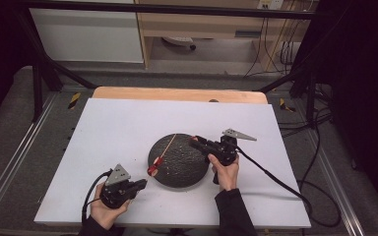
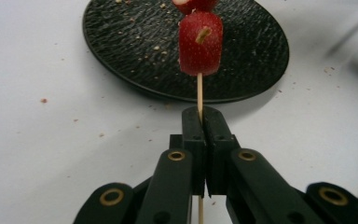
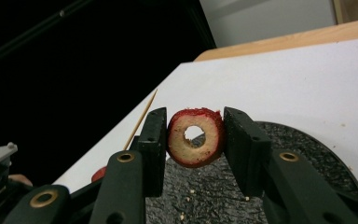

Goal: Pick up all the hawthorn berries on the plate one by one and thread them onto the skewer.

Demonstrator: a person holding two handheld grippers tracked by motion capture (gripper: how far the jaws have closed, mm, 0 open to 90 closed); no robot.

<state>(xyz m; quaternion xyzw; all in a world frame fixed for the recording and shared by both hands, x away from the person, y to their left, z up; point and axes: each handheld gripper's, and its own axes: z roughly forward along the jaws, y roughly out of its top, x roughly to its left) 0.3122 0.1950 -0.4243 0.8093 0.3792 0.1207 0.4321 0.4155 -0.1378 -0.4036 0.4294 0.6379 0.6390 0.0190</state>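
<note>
Your left gripper (image 2: 200, 122) is clamped on a thin wooden skewer (image 2: 199, 91), jaws pressed together with the stick pinched in the seam. In the left gripper view one red, pitted, roughly cylindrical fruit piece (image 2: 200, 44) sits threaded on it, and a second red piece (image 2: 195, 4) touches it farther up, cut off by the frame edge. In the high view the skewer (image 1: 167, 146) runs slanted from your left gripper (image 1: 141, 184), near the front edge of the tabletop (image 1: 113, 128) left of centre, up over the plate (image 1: 182, 169), with the red pieces (image 1: 153, 169) at the plate's left rim.

Your right gripper (image 3: 195, 135) is clamped on a ring slice (image 3: 196, 137): red skin outside, pale beige flesh, round hole through the middle (cored, you can see white through it). Pads press its two sides. In the high view that gripper (image 1: 195, 142) hangs over the plate's far right rim.

The plate (image 2: 242, 51) is round, flat, matte black with a rough ridged texture. What lies in it: scattered pale crumbs (image 2: 158, 46), no whole pieces resting on it that I can make out. It sits about mid-tabletop, slightly toward the front edge.

Tabletop is a smooth white sheet, a few reddish crumbs (image 2: 43, 100) on it near the plate. A bare wood strip (image 1: 177, 94) shows along the far edge.
</note>
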